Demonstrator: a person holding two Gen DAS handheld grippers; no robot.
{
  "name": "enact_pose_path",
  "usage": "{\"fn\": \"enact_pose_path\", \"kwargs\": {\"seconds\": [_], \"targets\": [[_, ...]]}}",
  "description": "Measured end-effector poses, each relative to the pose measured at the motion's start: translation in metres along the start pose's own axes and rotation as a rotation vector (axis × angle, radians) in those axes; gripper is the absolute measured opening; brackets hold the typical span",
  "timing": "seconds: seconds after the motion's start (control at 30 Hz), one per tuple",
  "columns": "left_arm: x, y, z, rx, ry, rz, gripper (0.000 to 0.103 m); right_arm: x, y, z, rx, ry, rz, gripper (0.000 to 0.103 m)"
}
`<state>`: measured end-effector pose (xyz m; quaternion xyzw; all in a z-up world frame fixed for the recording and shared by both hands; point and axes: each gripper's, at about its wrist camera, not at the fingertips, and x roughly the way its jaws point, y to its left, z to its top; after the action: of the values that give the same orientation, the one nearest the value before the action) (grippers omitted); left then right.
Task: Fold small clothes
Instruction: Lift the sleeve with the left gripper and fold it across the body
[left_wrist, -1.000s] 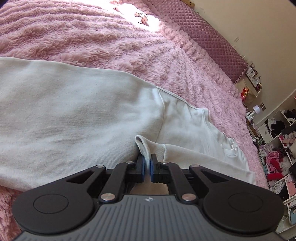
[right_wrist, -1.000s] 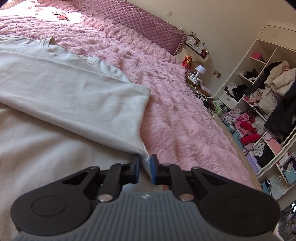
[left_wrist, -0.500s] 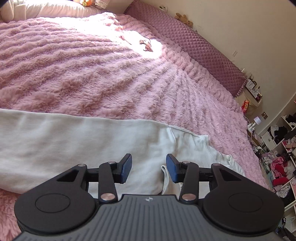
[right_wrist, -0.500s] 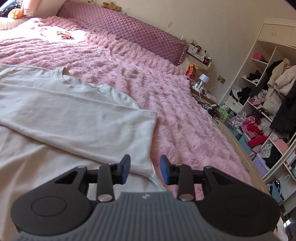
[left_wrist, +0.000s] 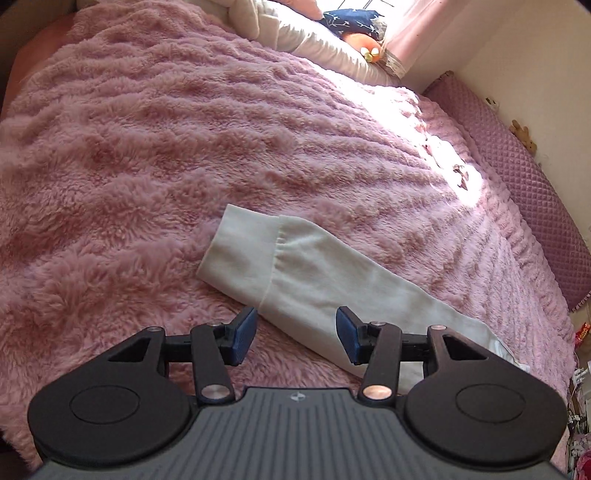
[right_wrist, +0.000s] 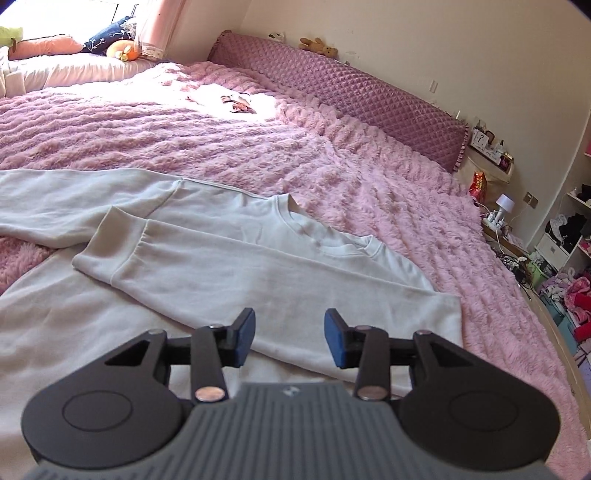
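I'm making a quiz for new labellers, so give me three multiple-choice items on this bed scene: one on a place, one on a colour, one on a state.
1. Where does the folded sleeve lie?
A on the floor
B across the sweatshirt body
C on the headboard

2. What colour is the blanket?
A pink
B green
C black

3. What does the right tool hold?
A the collar
B a pillow
C nothing

Answers: B, the cuffed sleeve rests over the chest below the collar; A, the fluffy cover is pink throughout; C, its jaws are opening with no cloth pinched between the pads.
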<state>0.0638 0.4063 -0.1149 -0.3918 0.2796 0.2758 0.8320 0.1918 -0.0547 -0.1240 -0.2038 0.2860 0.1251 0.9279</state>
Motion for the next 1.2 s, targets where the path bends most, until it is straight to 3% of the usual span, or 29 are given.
{"fn": "enact_pose_path", "kwargs": {"seconds": [0.13,0.33,0.4,0.43,0.63,0.9,1.03,1.2], "targets": [[0.016,0.021,0.005,-0.07,0.0,0.043,0.057,0.004,0.019,0.008,-0.03,-0.002,0.018,0.036],[0.037,0.039,0.006,-0.193,-0.034,-0.039,0.055,0.008,0.032,0.013,-0.042,0.006,0.04,0.036],[0.038,0.04,0.007,-0.218,-0.058,-0.098,0.035,0.008,0.034,0.013,-0.039,0.006,0.049,0.037],[0.037,0.039,0.007,-0.226,-0.068,-0.126,0.006,0.008,0.035,0.014,-0.036,0.005,0.055,0.037],[0.003,0.005,0.01,-0.16,-0.162,-0.269,0.005,0.001,0.038,0.023,0.075,-0.012,0.186,0.038],[-0.034,-0.105,0.018,-0.049,-0.181,-0.575,0.005,-0.018,0.029,0.026,0.161,-0.048,0.225,0.041],[-0.037,-0.178,-0.01,0.033,-0.119,-0.721,0.005,-0.025,0.003,0.016,0.195,-0.051,0.204,0.041],[-0.021,-0.262,-0.074,0.125,0.029,-0.844,0.005,-0.03,-0.045,-0.001,0.247,-0.044,0.148,0.041]]}}
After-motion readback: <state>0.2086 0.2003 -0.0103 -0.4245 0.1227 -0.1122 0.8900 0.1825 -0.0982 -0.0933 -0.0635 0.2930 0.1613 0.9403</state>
